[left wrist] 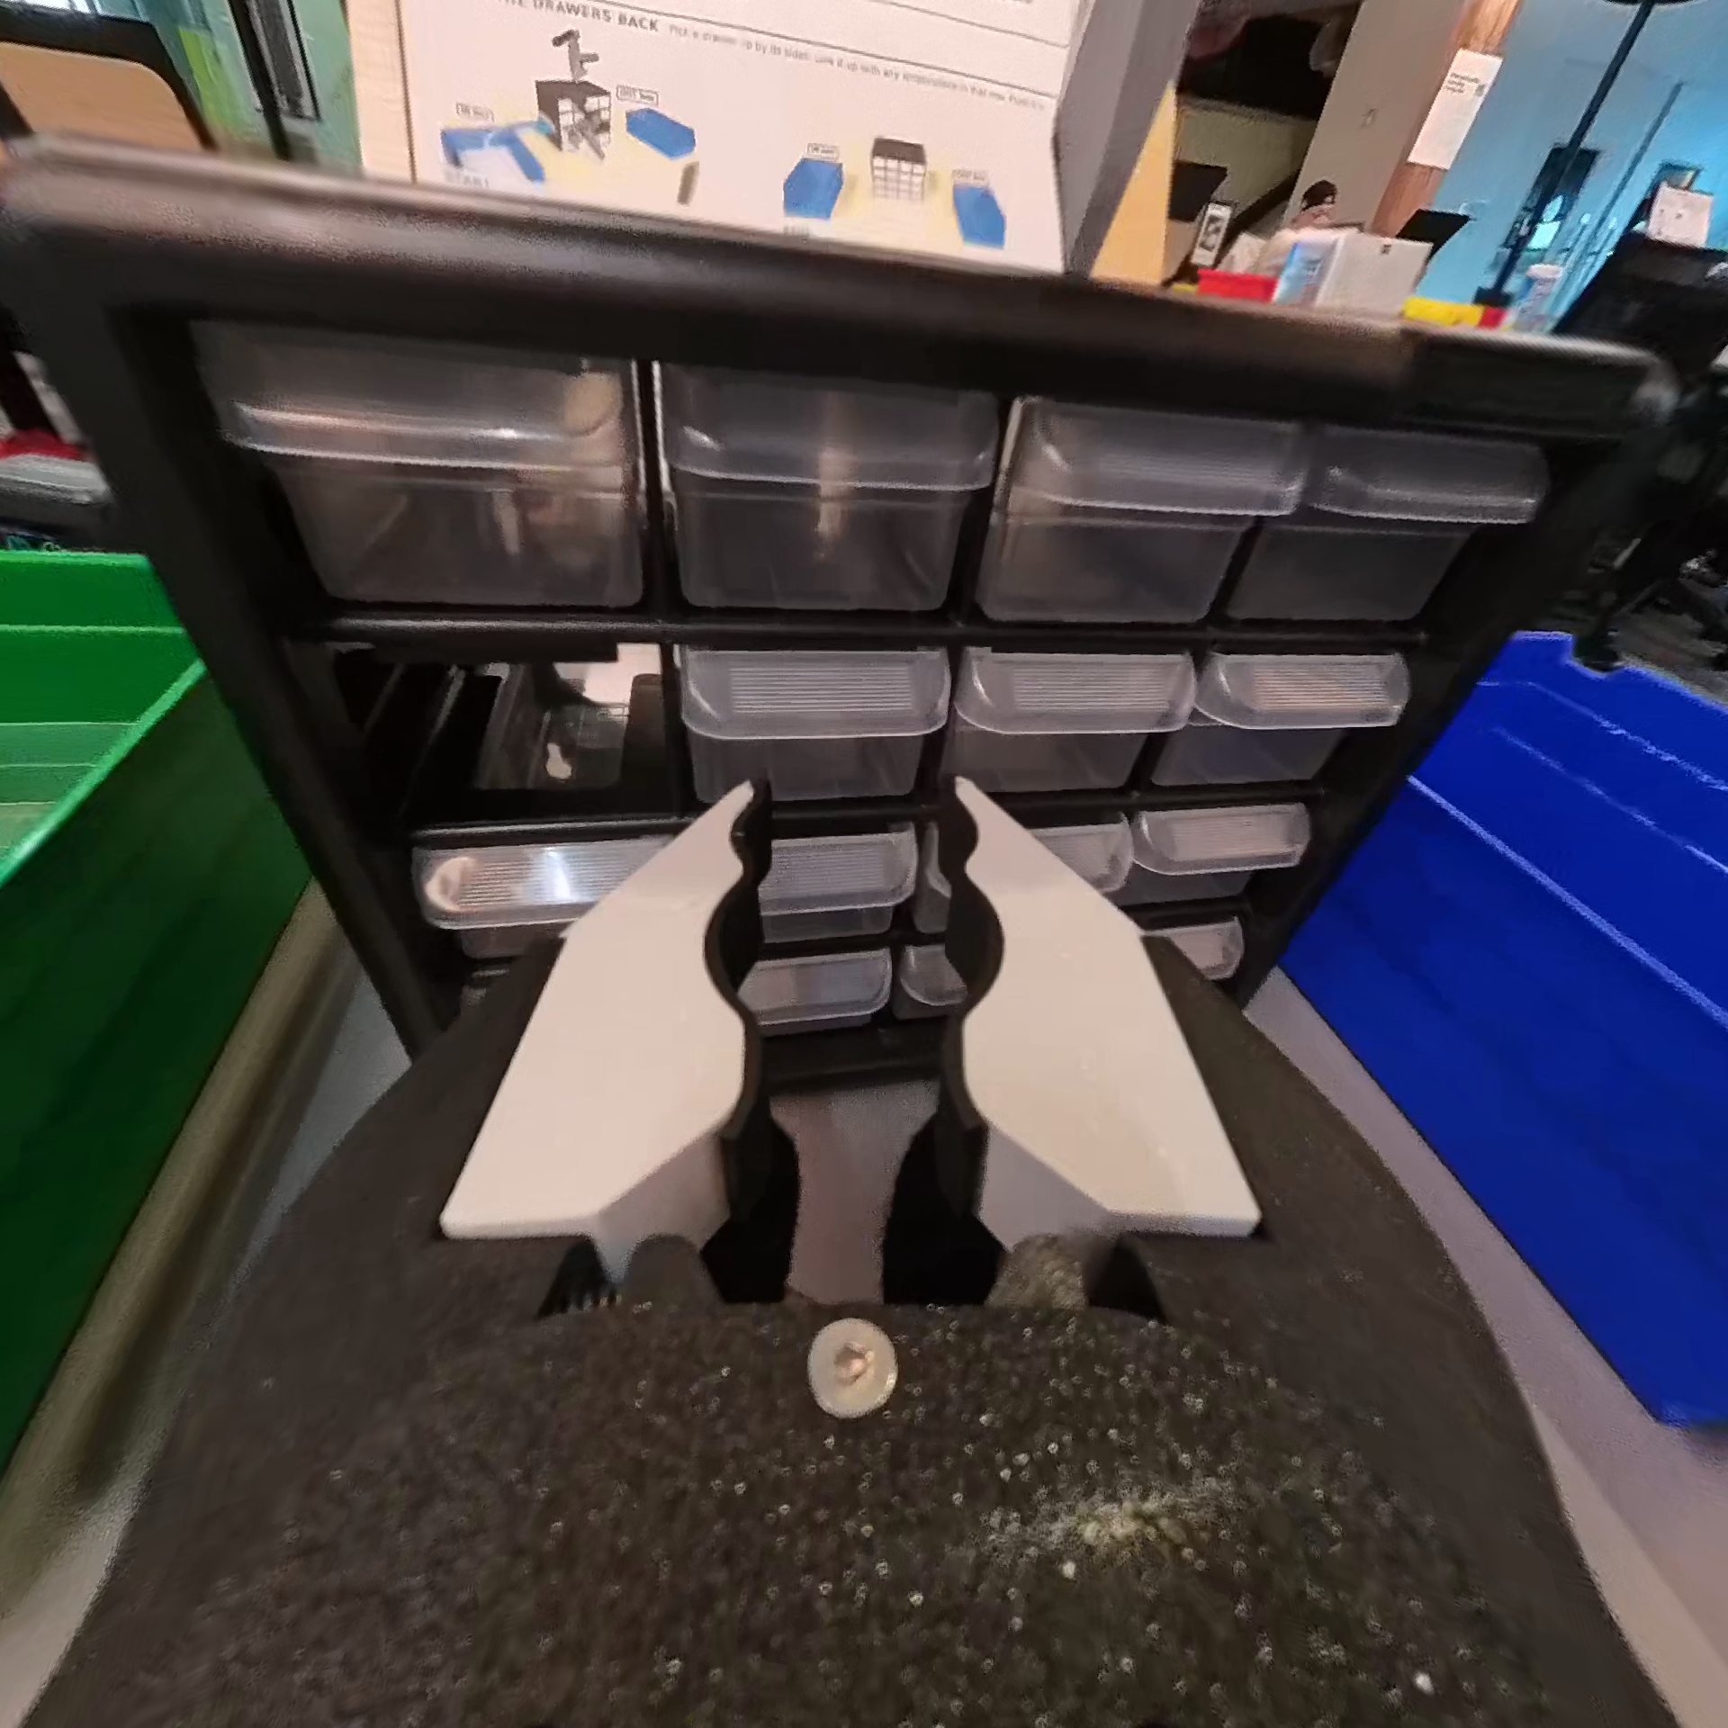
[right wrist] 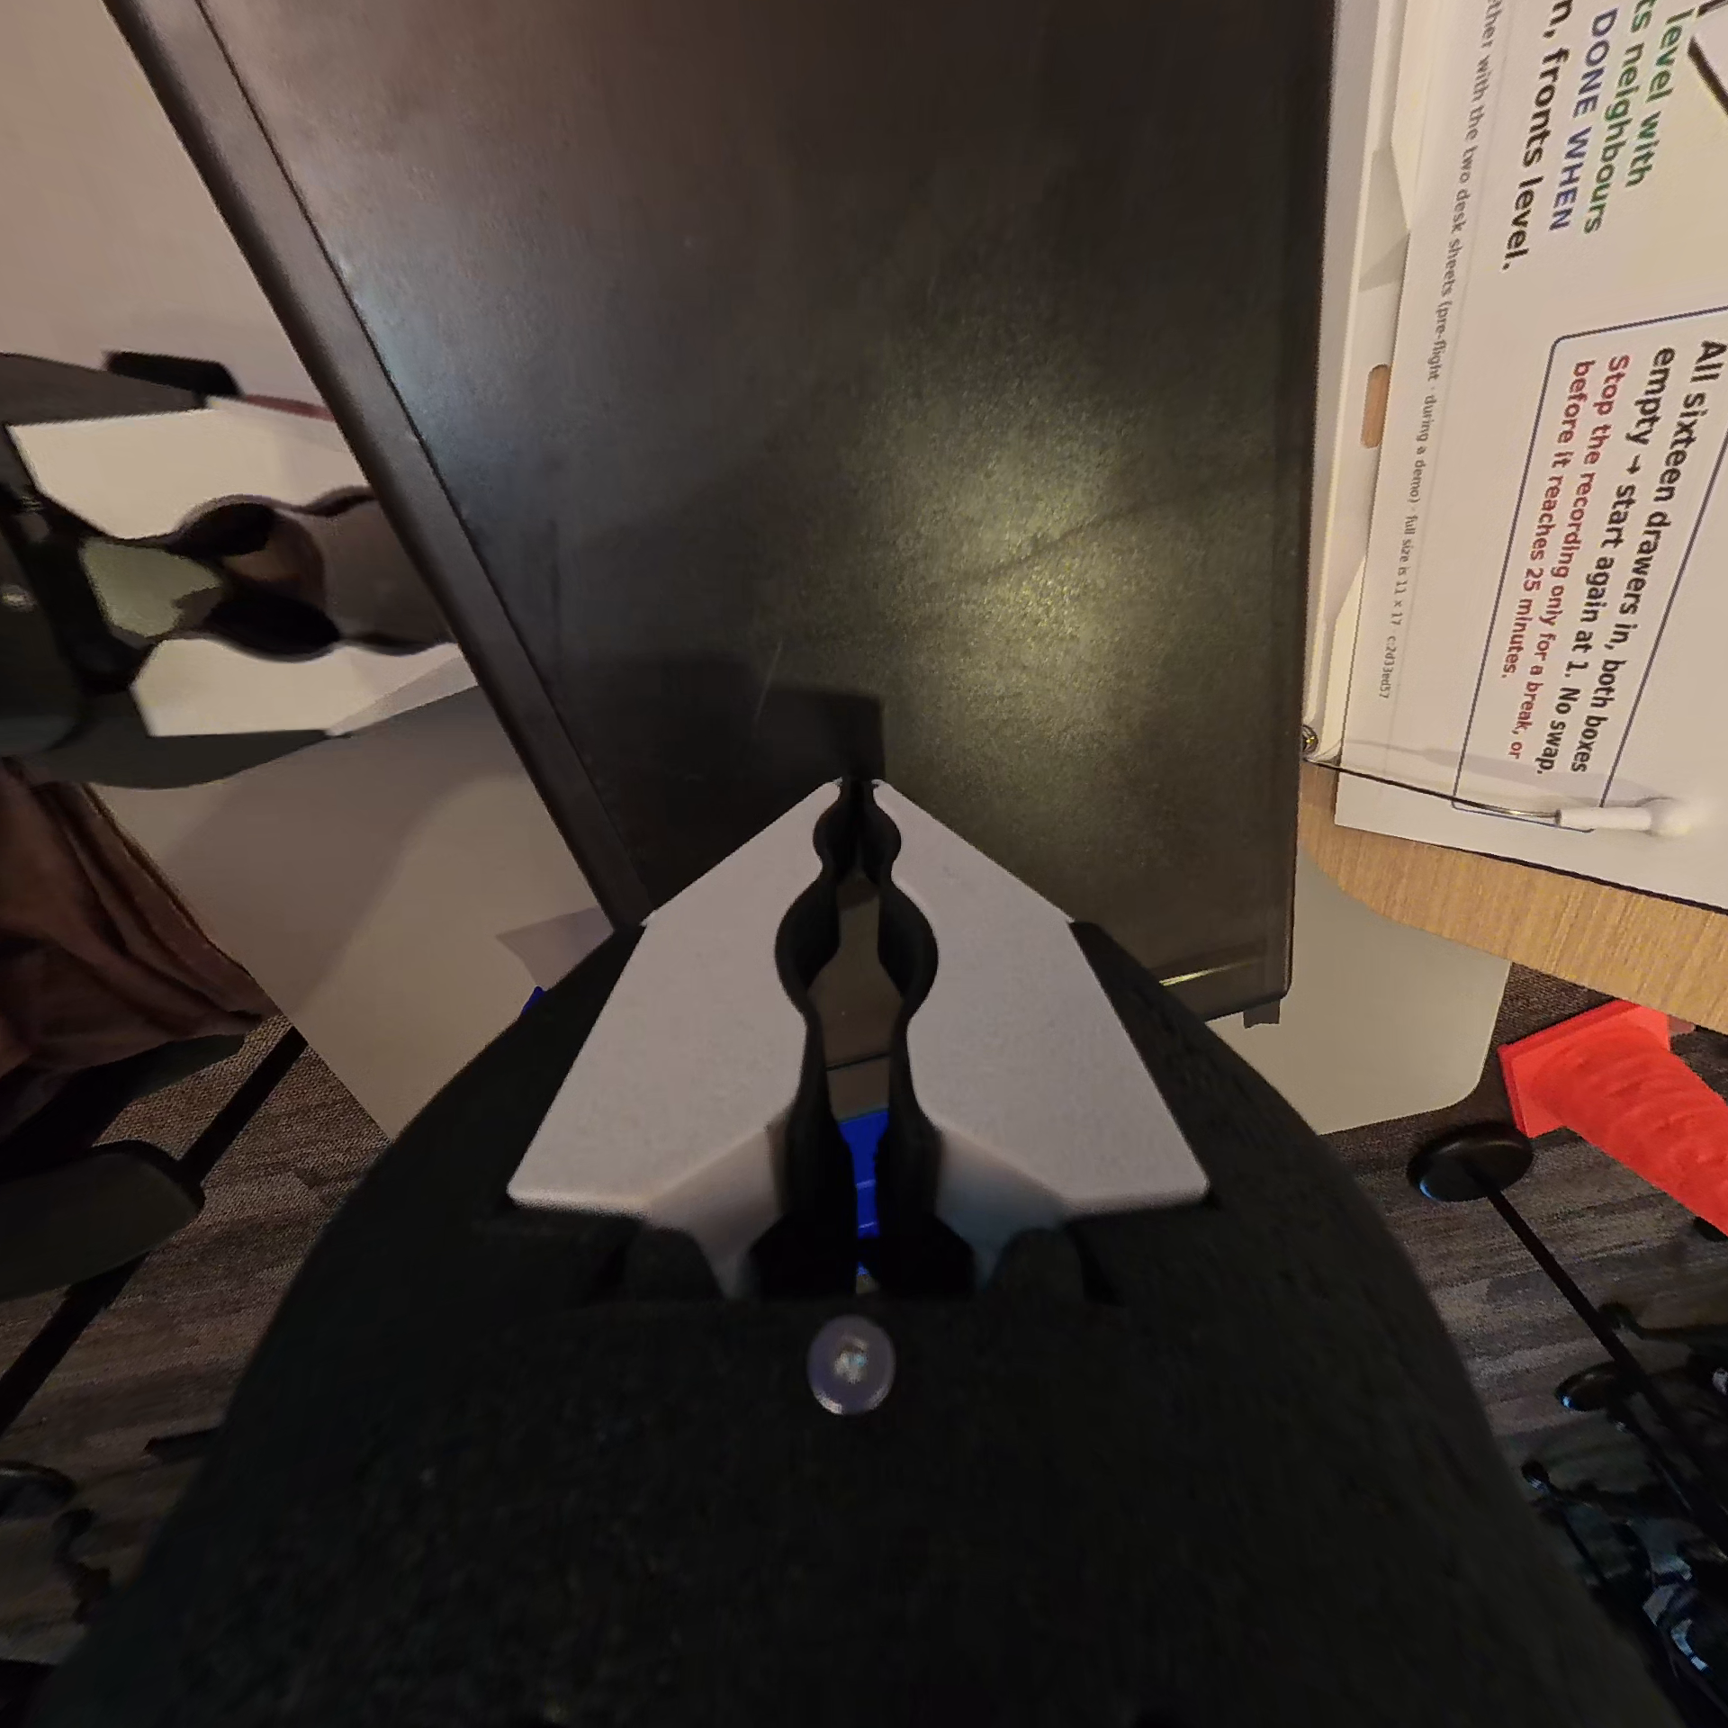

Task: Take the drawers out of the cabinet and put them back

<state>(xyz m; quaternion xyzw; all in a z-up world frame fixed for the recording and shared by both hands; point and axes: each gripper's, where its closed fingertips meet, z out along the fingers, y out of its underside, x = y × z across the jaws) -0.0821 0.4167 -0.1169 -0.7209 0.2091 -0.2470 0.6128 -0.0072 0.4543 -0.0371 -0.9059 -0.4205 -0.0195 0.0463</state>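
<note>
Black cabinet facing us; one slot gaping | left gripper hovering spread, empty | right gripper pressing together against cabinet's side

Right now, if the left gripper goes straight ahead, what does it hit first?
Probably a clear drawer in the third row of the black cabinet, seen between the open left gripper fingers; depth is unclear.

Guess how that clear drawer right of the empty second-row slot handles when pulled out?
Clear drawer looks thin-walled and empty, so probably light. Its glossy plastic may slip between the left gripper's open fingers. Its overhanging front lip probably gives the surest hold.
</note>
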